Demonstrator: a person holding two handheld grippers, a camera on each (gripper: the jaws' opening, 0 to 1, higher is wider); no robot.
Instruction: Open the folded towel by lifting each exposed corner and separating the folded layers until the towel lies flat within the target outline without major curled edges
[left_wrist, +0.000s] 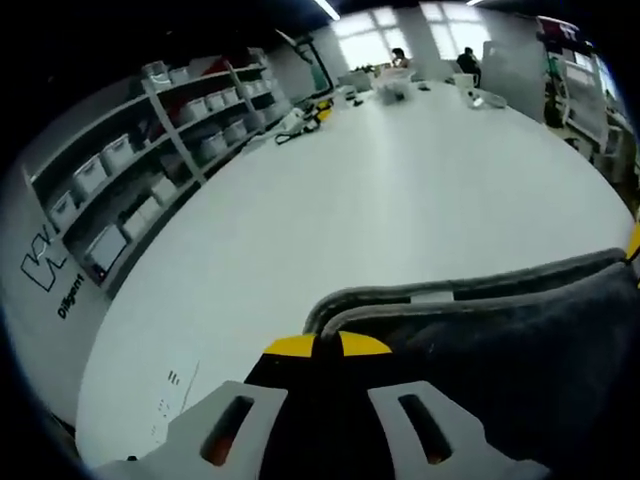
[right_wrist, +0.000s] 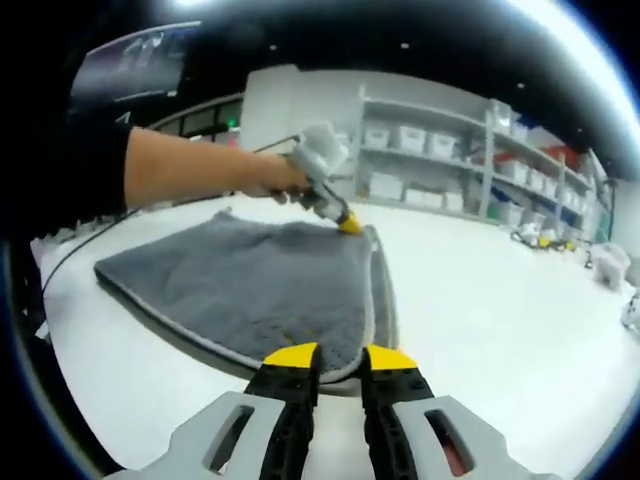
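White counter (left_wrist: 400, 200) runs wide through the left gripper view, with shelves (left_wrist: 150, 170) of pale bins along its left side and bright windows (left_wrist: 385, 30) at the far end, where people sit. Near the bottom, the left claw (left_wrist: 327, 345) has its yellow tips pressed together on a corner of the grey towel (left_wrist: 500, 340); the cloth lifts there in a folded ridge and spreads off to the right.

Across the right gripper view, a person's arm (right_wrist: 190, 165) reaches in from the left, its hand (right_wrist: 275, 180) holding the left claw (right_wrist: 350, 225), whose yellow tip sits on the towel's far corner. The towel (right_wrist: 250, 275) lies on the counter (right_wrist: 500, 320), mostly spread, with a second layer's edge showing along its right side. At the bottom, the right claw (right_wrist: 340, 356) has its yellow tips close together at the towel's near corner, the pale hem between them; whether they truly pinch it is unclear. More shelves (right_wrist: 440, 160) of bins stand at the right.
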